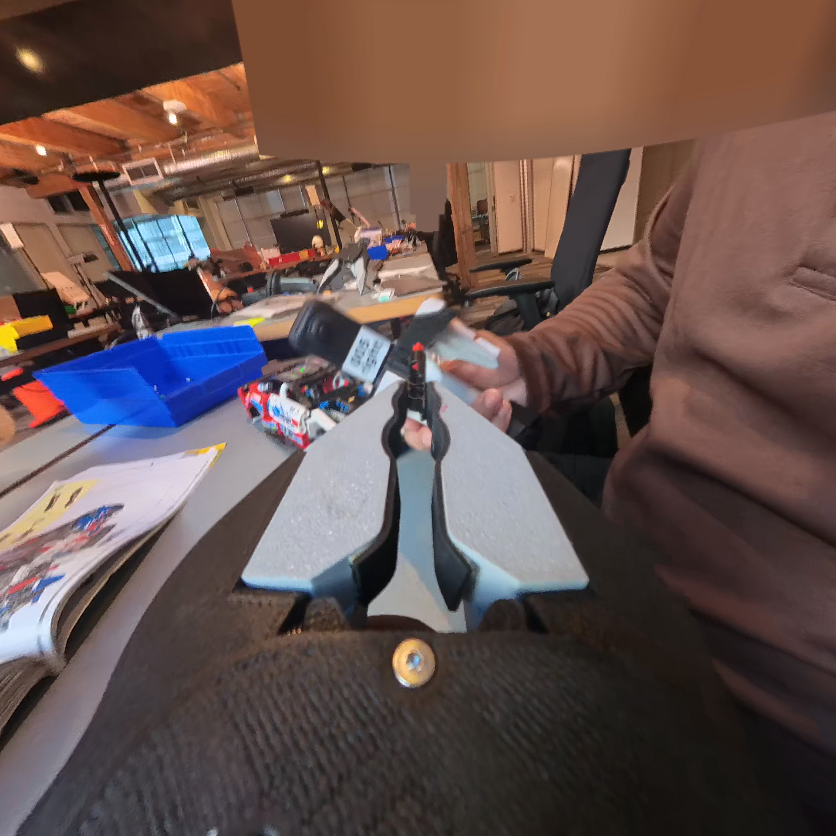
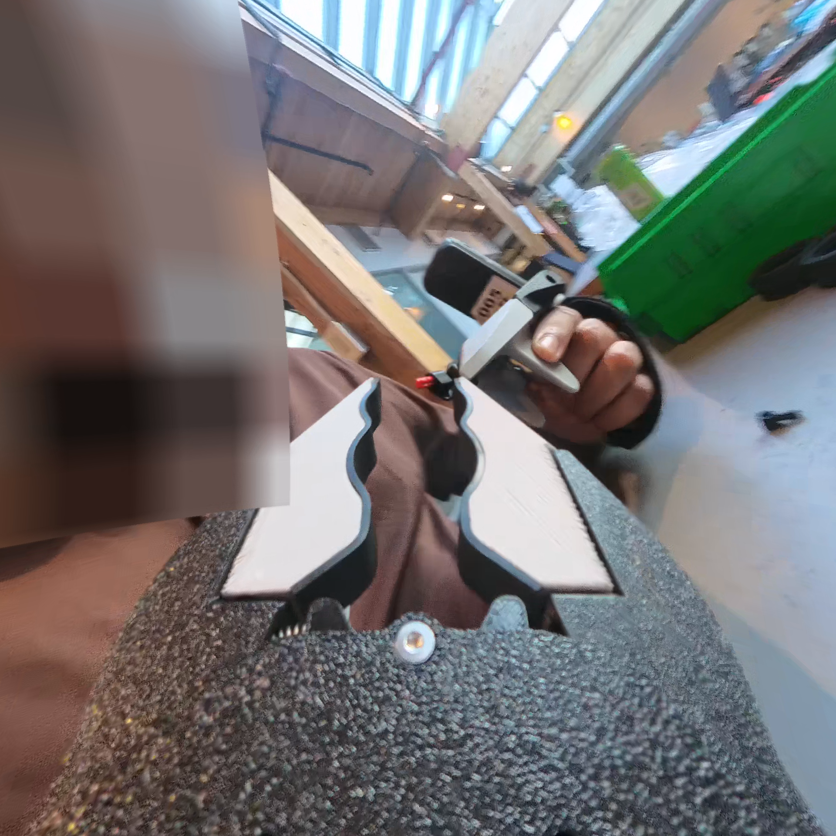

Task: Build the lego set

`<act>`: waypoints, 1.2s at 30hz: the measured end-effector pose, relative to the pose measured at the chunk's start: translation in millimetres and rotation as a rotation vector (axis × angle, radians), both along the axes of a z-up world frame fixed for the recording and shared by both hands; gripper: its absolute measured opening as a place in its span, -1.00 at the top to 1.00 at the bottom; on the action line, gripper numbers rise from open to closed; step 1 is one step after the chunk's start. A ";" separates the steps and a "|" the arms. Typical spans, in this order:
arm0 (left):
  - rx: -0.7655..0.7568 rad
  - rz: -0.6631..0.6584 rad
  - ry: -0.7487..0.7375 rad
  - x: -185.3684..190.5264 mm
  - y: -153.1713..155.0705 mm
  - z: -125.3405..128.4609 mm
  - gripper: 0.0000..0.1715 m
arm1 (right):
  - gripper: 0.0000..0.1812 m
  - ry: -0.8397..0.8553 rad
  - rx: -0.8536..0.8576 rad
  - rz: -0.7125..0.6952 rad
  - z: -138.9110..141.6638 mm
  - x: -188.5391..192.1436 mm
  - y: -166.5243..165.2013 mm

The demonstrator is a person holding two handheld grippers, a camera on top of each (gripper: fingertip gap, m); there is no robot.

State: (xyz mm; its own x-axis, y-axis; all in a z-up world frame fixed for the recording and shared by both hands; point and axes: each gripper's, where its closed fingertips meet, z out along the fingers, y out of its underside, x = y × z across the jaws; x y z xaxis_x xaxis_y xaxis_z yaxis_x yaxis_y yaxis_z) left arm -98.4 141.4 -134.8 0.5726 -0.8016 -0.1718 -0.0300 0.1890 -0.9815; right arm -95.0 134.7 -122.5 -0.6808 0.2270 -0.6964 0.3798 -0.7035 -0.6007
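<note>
My left gripper (image 1: 414, 398) is clenched on a small black part with a red tip (image 1: 416, 371), held at the very fingertips, red end up. In the right wrist view the same part (image 2: 436, 382) sticks out sideways from the left gripper's tips, red end toward my chest. My right gripper (image 2: 418, 391) is released, its jaws spread wide and holding nothing; its tips sit just beside the part, one tip nearly touching it.

The step in hand, as I judge it, is a mid-air handover or regrip of the part, both tools raised in front of my brown sleeve (image 1: 610, 316). The model (image 1: 298, 402), red, white and blue, rests on the tabletop (image 1: 203, 457) near the middle, just beside the blue bin (image 1: 154, 371) toward the far edge. The manual (image 1: 90, 520) lies open at the left edge. A green bin (image 2: 724, 235) stands on the tabletop's far side in the right wrist view, with a loose black piece (image 2: 780, 418) near it.

Procedure:
1. Hold the left gripper steady; do not relax the clench until the right has the part.
2. Centre the right jaws over the exposed red end, square to its axis.
3. Close slowly. The part is tiny and smooth, so an off-centre pinch may squirt it out.
4. Confirm the grip in both views before release.
5. Work over the tabletop, not my lap, so a dropped part stays recoverable.
</note>
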 end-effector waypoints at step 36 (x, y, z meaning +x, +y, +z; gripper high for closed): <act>-0.568 0.015 0.511 -12.1 7.9 -118.2 0.95 | 1.00 -0.323 1.482 -0.228 -146.6 -9.2 16.5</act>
